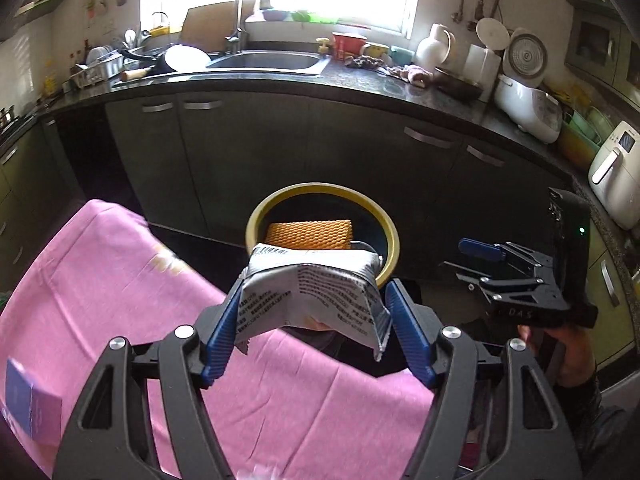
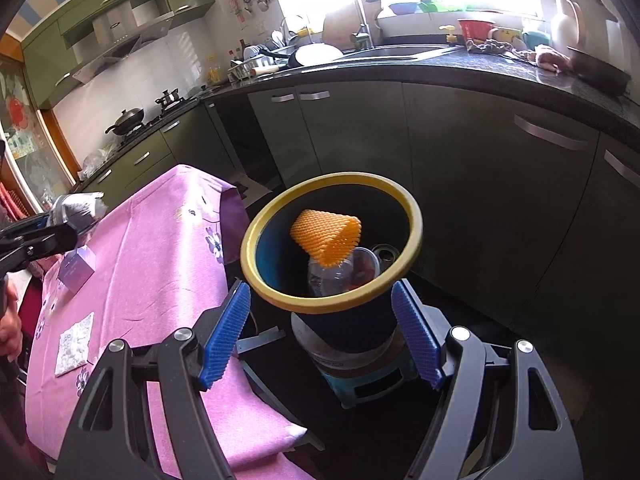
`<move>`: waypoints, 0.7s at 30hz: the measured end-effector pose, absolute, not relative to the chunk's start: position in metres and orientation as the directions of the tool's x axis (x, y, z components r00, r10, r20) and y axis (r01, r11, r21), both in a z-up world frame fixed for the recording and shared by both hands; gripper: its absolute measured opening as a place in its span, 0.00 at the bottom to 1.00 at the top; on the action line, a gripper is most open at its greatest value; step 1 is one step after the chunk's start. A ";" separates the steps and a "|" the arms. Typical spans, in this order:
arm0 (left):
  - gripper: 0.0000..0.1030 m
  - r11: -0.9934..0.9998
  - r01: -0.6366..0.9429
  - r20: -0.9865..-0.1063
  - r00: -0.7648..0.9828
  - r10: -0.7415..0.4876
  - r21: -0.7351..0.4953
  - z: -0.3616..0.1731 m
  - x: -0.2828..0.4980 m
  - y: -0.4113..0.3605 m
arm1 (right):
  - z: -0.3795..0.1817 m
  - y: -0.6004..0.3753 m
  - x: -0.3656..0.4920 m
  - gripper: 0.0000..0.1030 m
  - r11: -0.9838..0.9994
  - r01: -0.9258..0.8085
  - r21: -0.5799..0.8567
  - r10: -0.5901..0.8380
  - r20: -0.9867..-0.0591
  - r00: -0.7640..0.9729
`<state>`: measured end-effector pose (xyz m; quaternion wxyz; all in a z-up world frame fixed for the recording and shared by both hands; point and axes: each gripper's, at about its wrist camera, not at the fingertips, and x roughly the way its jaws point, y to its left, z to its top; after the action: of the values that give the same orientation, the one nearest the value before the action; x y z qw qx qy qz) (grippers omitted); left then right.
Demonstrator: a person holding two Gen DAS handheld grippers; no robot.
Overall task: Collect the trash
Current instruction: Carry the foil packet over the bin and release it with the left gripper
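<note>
My left gripper [image 1: 314,300] is shut on a silver snack bag [image 1: 312,292] with black print, held above the pink-clothed table's edge, just short of the yellow-rimmed dark bin [image 1: 392,232]. The bag also shows at the far left of the right wrist view [image 2: 78,210]. The bin [image 2: 416,216] holds an orange foam net [image 2: 326,236], a clear plastic bottle [image 2: 332,276] and a can [image 2: 386,254]. My right gripper [image 2: 320,308] is open and empty, its blue pads [image 2: 416,332] either side of the bin. It appears in the left wrist view [image 1: 480,252] to the bin's right.
The pink floral tablecloth [image 2: 160,248] carries a small purple box [image 2: 76,270] and a white patterned packet [image 2: 74,344]. The bin stands on a bucket and a teal stool [image 2: 360,380]. Dark cabinets [image 1: 280,152] and a cluttered black counter with a sink [image 1: 264,60] lie behind.
</note>
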<state>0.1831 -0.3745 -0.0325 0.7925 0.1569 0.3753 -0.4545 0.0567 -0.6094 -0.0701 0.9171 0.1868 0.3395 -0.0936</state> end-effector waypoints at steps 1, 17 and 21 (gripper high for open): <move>0.65 0.527 0.845 -0.751 0.288 -0.593 -0.092 -0.039 0.189 -0.391 | -0.072 -0.614 0.056 0.71 0.909 0.305 0.283 -0.046 -0.660 0.749; 0.76 0.541 0.835 -0.792 0.260 -0.552 -0.103 -0.081 0.227 -0.462 | -0.079 -0.629 0.048 0.71 0.895 0.326 0.305 -0.047 -0.663 0.747; 0.83 0.557 0.823 -0.699 0.334 -0.632 -0.110 -0.040 0.204 -0.403 | -0.075 -0.619 0.051 0.71 0.907 0.295 0.300 -0.024 -0.663 0.748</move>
<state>0.2040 -0.4032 -0.0403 0.8058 0.1330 0.3592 -0.4516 0.0513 -0.6192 -0.0750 0.9138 0.1970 0.3442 -0.0873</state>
